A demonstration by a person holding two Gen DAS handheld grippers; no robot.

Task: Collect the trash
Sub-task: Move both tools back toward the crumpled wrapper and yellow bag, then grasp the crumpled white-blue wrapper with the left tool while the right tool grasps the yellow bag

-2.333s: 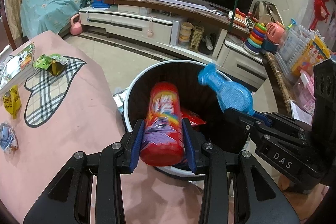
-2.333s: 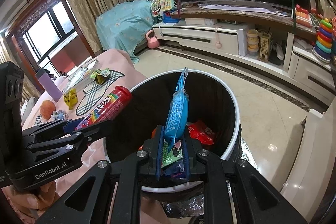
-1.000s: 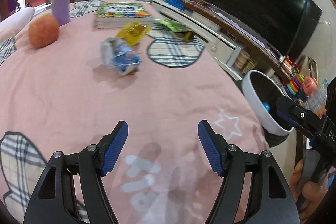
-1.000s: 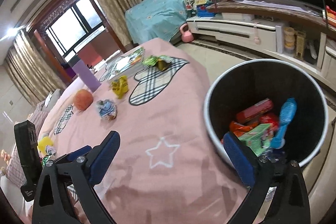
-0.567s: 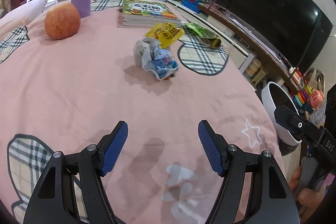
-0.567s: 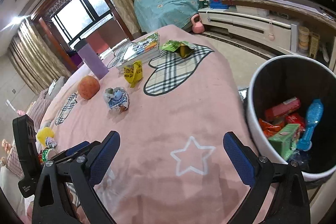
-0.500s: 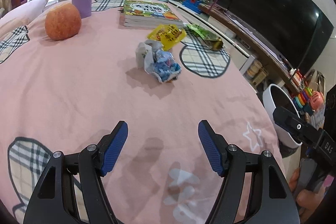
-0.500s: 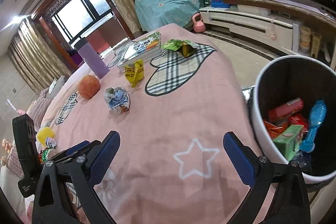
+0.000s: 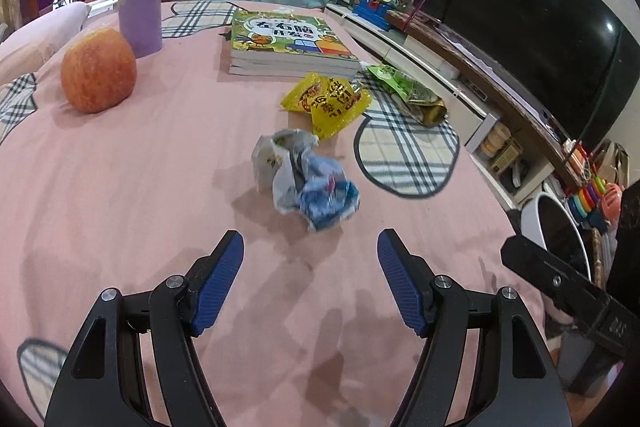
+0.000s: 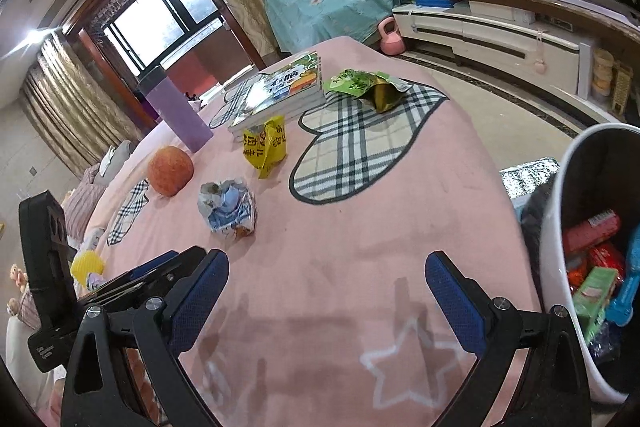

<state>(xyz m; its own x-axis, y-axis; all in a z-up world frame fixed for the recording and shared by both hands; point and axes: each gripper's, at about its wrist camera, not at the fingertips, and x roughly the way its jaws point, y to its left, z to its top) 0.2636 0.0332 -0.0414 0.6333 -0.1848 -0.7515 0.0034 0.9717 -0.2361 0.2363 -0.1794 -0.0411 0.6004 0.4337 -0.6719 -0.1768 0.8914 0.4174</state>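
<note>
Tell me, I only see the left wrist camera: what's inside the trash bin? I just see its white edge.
Observer: In the right wrist view the trash bin holds a red tube, a blue bottle and a green box.
Child: Is the right gripper holding anything?
Observer: No. The right gripper is open and empty, above the pink bedspread.
Child: Is anything hiding left of the apple?
Observer: Yes. Past the apple, a yellow wrapper lies near the bed's edge, beside the left gripper.
</note>
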